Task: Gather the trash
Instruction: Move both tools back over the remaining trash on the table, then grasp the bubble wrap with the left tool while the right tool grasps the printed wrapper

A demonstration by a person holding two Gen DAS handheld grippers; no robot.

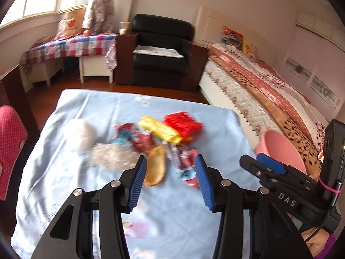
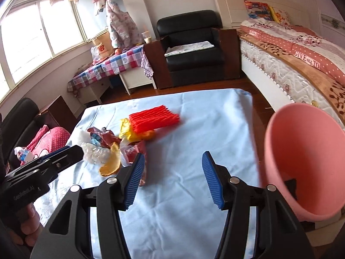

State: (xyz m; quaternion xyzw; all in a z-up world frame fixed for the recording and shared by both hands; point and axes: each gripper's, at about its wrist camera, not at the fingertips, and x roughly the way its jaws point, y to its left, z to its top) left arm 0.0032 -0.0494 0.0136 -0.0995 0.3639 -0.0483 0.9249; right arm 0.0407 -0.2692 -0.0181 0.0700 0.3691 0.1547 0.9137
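Orange peel [image 1: 155,168], light, curled and slightly stiff, lies among wrappers on the blue-clothed desk [image 1: 64,112] just ahead of the wide-open, empty left gripper [image 1: 170,168], best pinched across its rim; right gripper [image 2: 171,168] gapes empty too.

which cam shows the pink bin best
The right wrist view: the pink bin fills its right side, tilted so you see the open mouth and inside wall, standing beside the blue-covered table. The left wrist view shows only its rim and upper part, partly hidden behind the right gripper.
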